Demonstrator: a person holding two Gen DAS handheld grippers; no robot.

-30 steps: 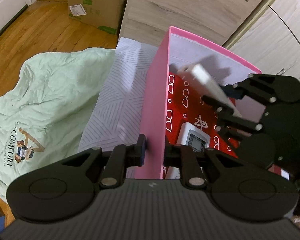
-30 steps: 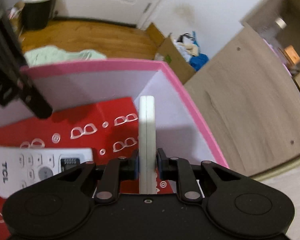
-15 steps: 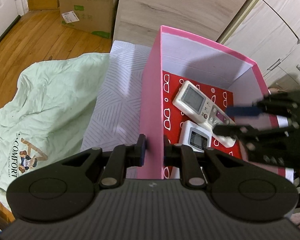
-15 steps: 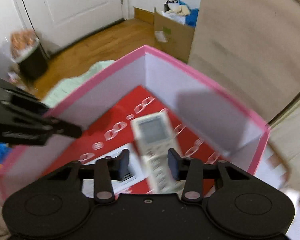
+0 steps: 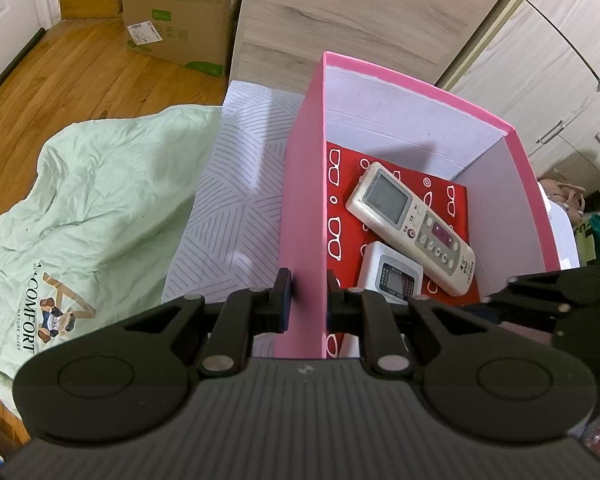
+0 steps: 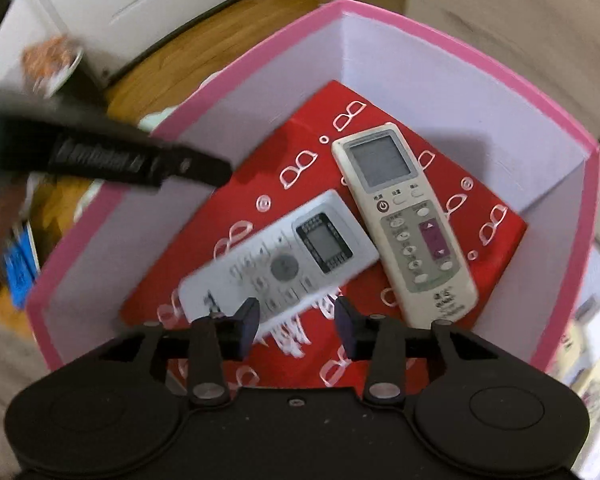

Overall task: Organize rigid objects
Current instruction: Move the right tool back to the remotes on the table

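Left wrist: left gripper (image 5: 305, 300) clamps pink box (image 5: 414, 80) wall, right gripper (image 6: 296, 322) open above

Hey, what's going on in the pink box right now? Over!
Left hand-held gripper clamps pink box wall. Right hand-held gripper open, empty. Two remotes inside.

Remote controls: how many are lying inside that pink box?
2. A cream remote lies toward the far corner of the pink box, overlapping a white remote nearer the camera. Others could hide below the tool.
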